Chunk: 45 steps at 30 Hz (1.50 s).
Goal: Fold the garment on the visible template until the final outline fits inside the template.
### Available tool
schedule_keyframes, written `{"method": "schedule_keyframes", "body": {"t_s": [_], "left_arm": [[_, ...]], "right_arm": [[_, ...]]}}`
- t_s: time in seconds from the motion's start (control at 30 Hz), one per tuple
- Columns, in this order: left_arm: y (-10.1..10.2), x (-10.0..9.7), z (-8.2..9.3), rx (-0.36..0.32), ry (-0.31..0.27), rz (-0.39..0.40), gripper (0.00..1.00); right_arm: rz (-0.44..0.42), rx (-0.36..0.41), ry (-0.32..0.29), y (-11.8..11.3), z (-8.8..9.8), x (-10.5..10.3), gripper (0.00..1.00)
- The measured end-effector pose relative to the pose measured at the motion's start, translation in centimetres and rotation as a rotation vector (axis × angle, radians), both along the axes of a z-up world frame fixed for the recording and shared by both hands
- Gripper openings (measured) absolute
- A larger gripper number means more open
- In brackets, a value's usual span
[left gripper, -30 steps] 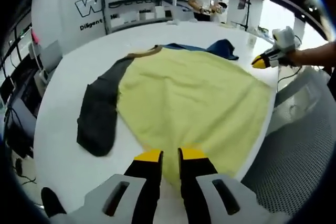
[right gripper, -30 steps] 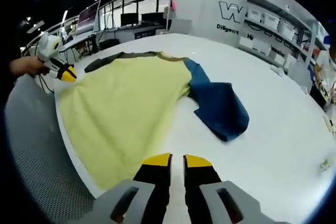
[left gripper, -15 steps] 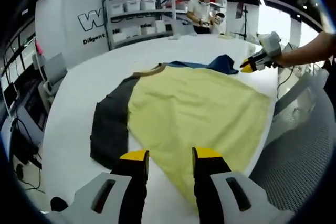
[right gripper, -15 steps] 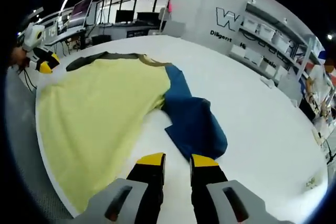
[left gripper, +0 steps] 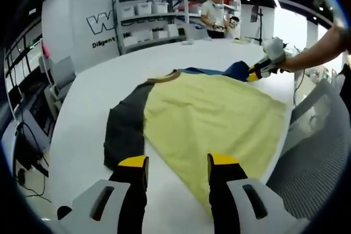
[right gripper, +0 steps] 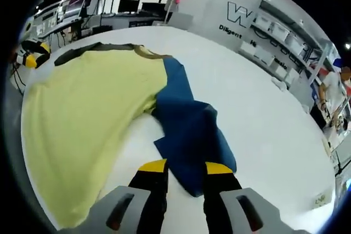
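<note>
Yellow-tipped left gripper (left gripper: pixel 176 164): jaws apart, holding nothing; poised over the near hem of the garment, likely lining up a grab there.
Right gripper (right gripper: pixel 184 168): jaws spread, empty, straddling the end of the blue sleeve (right gripper: pixel 189 138); placed as if to pinch it for folding inward. Also seen far right in the left gripper view (left gripper: pixel 256 70), at the sleeve.
Garment (left gripper: pixel 211 110): yellow body spread flat, back up, on the white table (left gripper: pixel 88 100); dark sleeve (left gripper: pixel 125 130) lies out to one side, blue sleeve to the other.
Template: no outline distinguishable under the cloth.
Progress: judged early; both sleeves unfolded.
Background: shelving (left gripper: pixel 151 17), a person standing beyond the table.
</note>
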State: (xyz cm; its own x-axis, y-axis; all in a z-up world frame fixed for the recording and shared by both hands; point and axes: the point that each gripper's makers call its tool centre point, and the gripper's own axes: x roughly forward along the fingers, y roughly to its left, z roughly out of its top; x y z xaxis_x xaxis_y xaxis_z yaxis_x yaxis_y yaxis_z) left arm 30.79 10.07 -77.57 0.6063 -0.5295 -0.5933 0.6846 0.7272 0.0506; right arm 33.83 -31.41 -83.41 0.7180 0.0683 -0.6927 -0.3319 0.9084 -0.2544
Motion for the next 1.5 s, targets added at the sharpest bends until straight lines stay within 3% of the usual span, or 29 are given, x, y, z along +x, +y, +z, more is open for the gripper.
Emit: {"method": "schedule_keyframes", "body": {"t_s": [0.5,0.67,0.83,0.97,1.23,1.5], "left_arm": [[-0.7,0.0,-0.7,-0.004,0.014,-0.032,0.45],[-1.1,-0.1,-0.8,0.000,0.017,-0.051,0.44],[-1.3,0.1,-0.8,-0.001,0.019,-0.063,0.43],[-1.4,0.5,-0.7,0.000,0.015,-0.069,0.43],[-1.0,0.6,-0.7,0.001,0.010,-0.059,0.43],[-0.8,0.5,-0.8,-0.005,0.012,-0.060,0.44]], "right_arm": [[-0.081,0.106,0.028,0.6,-0.8,0.5,0.03],[-0.100,0.073,0.037,0.1,-0.8,0.5,0.00],[-0.106,0.090,0.048,-0.1,-0.6,0.4,0.00],[-0.109,0.119,0.012,0.2,0.9,0.2,0.00],[-0.091,0.109,-0.045,0.2,3.5,0.1,0.00],[-0.079,0.111,-0.076,0.5,5.2,0.1,0.00]]}}
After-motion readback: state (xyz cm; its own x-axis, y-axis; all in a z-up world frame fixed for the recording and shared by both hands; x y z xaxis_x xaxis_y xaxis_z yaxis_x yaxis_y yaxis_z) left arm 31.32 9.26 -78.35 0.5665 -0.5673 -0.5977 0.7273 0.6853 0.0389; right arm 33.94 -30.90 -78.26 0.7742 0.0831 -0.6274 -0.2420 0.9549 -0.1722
